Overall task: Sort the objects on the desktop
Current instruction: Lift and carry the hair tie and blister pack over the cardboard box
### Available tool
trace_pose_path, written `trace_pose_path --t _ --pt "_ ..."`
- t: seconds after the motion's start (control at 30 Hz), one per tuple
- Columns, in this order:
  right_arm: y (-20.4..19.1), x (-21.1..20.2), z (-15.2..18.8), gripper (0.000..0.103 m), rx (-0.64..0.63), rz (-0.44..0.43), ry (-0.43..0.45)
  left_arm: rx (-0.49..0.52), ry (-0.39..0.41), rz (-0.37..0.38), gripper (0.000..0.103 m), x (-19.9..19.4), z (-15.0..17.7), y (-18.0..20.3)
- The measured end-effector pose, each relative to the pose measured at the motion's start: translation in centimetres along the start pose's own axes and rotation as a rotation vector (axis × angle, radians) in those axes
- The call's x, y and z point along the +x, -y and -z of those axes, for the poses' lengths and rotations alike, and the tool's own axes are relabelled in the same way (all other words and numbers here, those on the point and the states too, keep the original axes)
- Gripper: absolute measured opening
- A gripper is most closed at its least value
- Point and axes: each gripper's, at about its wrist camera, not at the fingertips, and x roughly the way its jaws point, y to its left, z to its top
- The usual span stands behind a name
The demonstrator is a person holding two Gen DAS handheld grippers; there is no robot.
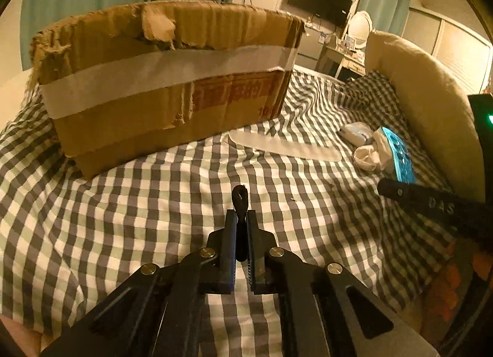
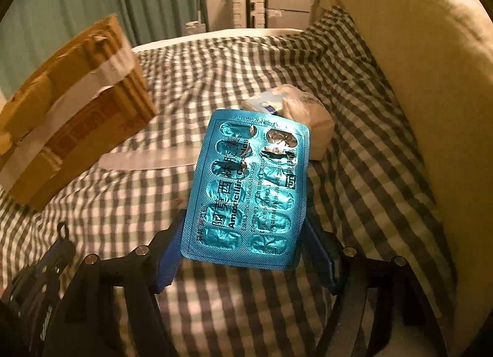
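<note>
At the far left of the checked bedsheet [image 1: 154, 190] stands a torn cardboard box [image 1: 166, 79], banded with pale tape and printed in red; in the right wrist view the same box [image 2: 71, 123] sits at the left edge, tilted by the lens. In front of it, low in the left wrist view, the left gripper [image 1: 242, 221] has its jaws clenched on a small black loop-shaped object [image 1: 241, 200] that pokes up between the fingertips; what the item is cannot be told. To the right of the box, a flat translucent white strip [image 1: 286, 147] lies on the sheet, apart from the box. Further right sit a small pale packet [image 1: 356, 132] and a crumpled white wad [image 1: 366, 156], close together near the cream cushion [image 1: 431, 104] that runs along the right side of the bed. Beside them, the blue blister pack [image 1: 399, 153] is seen edge-on; in the right wrist view this blue blister pack [image 2: 249, 190], labelled Amoxicillin with several pockets burst open, is held off the sheet by the right gripper [image 2: 243, 249], whose fingers [image 2: 166, 261] grasp its lower edges from either side. Behind the pack, the wad [image 2: 308, 119] rests on the sheet, the cushion [image 2: 416, 64] rising just to its right.
</note>
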Motion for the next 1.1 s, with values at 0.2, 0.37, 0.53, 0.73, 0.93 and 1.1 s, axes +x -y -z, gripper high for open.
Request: trace_pose_path --t 0.2,0.37,0.53,0.73,0.93,1.1 --pt "-1.3 -3.0 1.5 0.071 -0.05 -0.045 0.012 -0.012 0.043 0.007 0.005 -2.2 -0.7 -0.1" --pt "-2.6 -5.8 1.9 0.071 -0.095 -0.079 0.037 -0.009 0.086 0.01 0.005 -4.5 -1.5 0.5" --pt "-3.3 -8.2 1.6 0.071 -0.078 -0.158 0.037 0.026 0.093 0.014 0.005 -6.0 -1.5 1.2" --pt "-4.5 -11.0 1.0 0.071 -0.119 -0.195 0.078 0.006 0.1 0.007 0.005 -7.9 -2.4 0.5" --pt "-6.2 -13.1 -0.9 0.071 -0.169 -0.231 0.133 0.009 0.144 0.024 0.005 -10.6 -5.8 0.1" --pt "-7.7 -14.5 -3.3 0.071 -0.195 -0.277 0.176 -0.031 0.182 0.039 0.005 -12.8 -9.7 -1.5"
